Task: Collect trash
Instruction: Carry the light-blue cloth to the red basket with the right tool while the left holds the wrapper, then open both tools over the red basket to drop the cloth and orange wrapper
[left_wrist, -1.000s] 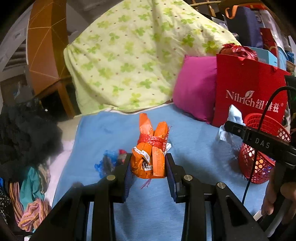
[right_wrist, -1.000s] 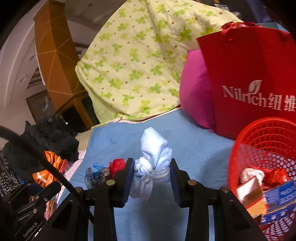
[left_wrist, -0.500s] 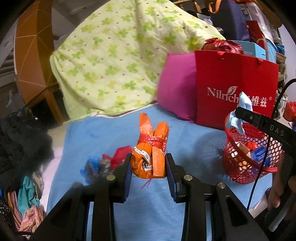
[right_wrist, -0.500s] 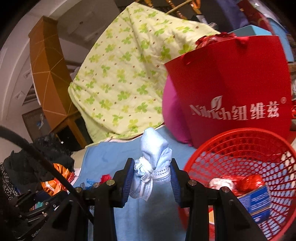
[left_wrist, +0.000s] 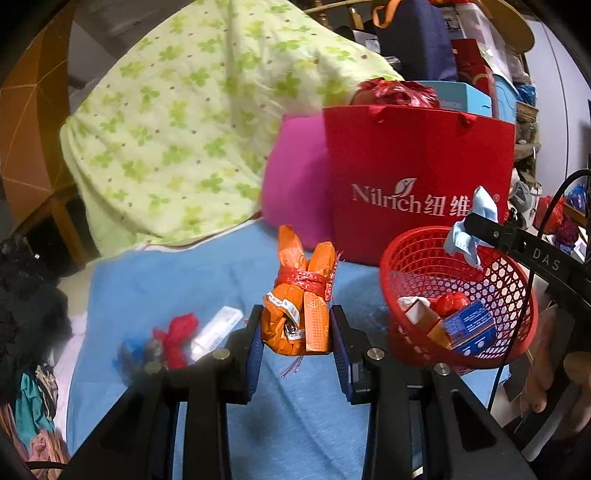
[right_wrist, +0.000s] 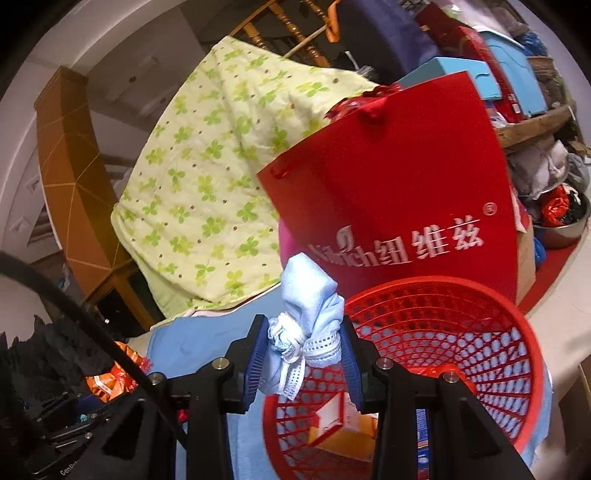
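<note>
Cluttered bedroom, blue bedsheet (left_wrist: 177, 280), green clover-print quilt (left_wrist: 192, 122) at 11 o'clock. Left gripper (left_wrist: 296, 345) clamped on orange crumpled plastic wrapper bundle tied with red strip (left_wrist: 299, 306): light, crinkly, slippery; grip below tie. Red perforated plastic basket (right_wrist: 491, 343) at 2 o'clock. Right gripper (right_wrist: 303, 356) pinches pale blue knotted cloth wad (right_wrist: 308, 314), soft, compressible, over near rim.

I'm in a cluttered bedroom at home: a blue bedsheet (left_wrist: 177, 280) fills the lower frame, a clover-print quilt (left_wrist: 192, 122) is heaped upper left beside a pink pillow (left_wrist: 295, 184), and clothes (left_wrist: 33, 387) pile at the lower left edge.
</note>
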